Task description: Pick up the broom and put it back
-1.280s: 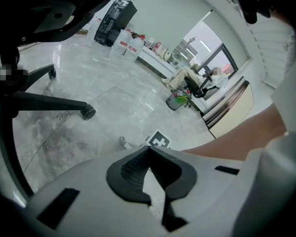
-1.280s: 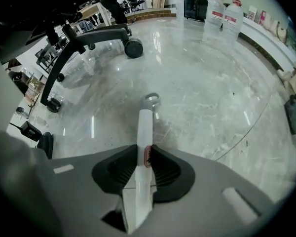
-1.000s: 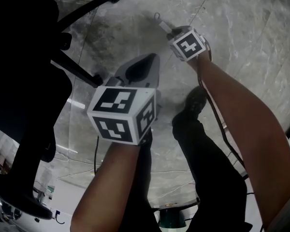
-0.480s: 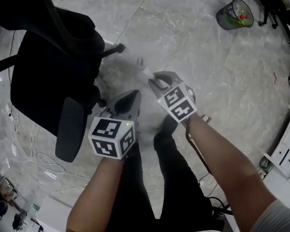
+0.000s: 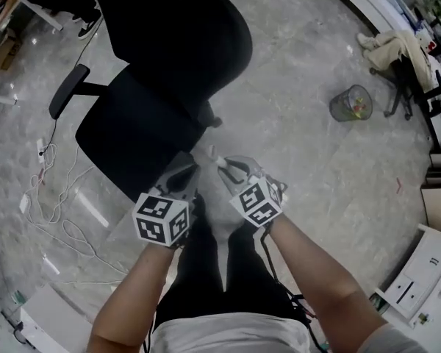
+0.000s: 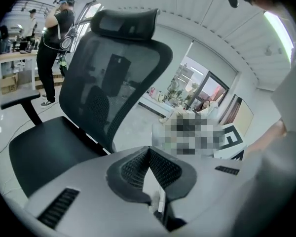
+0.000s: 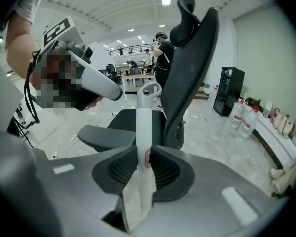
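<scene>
Right gripper view first: right gripper jaws clamped on the white round broom handle, pads pressing both its sides. We see its long axis run straight out along the jaws, hanging-loop end pointing away toward the black mesh office chair. Left gripper sits just beside, jaws closed together, nothing between. Farther off, a wire mesh wastebasket holds coloured scraps.

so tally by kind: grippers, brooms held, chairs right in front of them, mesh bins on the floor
grippers: 2
broom: 1
black office chair: 1
wire mesh bin: 1
total: 5
</scene>
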The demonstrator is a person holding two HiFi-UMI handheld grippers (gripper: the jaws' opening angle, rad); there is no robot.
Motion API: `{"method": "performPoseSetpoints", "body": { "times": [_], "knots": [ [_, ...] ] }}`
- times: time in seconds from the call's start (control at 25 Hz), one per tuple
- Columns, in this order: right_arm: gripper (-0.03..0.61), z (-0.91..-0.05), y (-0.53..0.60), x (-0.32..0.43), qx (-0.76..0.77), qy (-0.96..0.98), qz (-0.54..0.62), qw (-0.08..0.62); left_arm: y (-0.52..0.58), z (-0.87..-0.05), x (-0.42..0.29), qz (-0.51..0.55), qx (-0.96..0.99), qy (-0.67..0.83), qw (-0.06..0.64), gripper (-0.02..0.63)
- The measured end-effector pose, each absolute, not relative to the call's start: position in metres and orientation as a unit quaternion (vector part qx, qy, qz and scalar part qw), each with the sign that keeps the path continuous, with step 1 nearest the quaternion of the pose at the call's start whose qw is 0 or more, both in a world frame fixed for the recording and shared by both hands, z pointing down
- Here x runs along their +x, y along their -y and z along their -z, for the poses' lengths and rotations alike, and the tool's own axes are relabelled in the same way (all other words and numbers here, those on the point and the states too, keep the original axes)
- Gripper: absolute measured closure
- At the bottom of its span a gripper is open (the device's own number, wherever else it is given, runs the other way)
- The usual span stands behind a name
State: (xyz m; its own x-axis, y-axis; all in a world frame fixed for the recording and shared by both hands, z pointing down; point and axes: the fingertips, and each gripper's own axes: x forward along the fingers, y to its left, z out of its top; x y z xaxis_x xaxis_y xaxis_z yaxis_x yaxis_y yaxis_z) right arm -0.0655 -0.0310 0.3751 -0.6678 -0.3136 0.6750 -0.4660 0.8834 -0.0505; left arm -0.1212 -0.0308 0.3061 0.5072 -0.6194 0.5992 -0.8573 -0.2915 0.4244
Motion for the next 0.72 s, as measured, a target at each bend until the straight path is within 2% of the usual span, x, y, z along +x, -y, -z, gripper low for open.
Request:
{"method": "performPoseSetpoints", "body": {
  "times": [0.24,0.52,0.72],
  "knots": [
    [0.491,-0.335,0.037,-0.131,0.198,0.901,-0.080,0.377,0.015,-0.239,-0.189,-0.120,0.767,0.508,0.374,0.607],
    [0.483,-0.318,0.071,-0.167,0.234,0.876,-0.114,0.405,0.001,-0.185,-0.247,-0.107,0.764,0.526,0.359,0.607],
    [0.479,-0.265,0.081,-0.180,0.257,0.884,-0.107,0.375,-0.001,-0.142,-0.263,-0.093,0.770,0.538,0.331,0.606]
  ]
}}
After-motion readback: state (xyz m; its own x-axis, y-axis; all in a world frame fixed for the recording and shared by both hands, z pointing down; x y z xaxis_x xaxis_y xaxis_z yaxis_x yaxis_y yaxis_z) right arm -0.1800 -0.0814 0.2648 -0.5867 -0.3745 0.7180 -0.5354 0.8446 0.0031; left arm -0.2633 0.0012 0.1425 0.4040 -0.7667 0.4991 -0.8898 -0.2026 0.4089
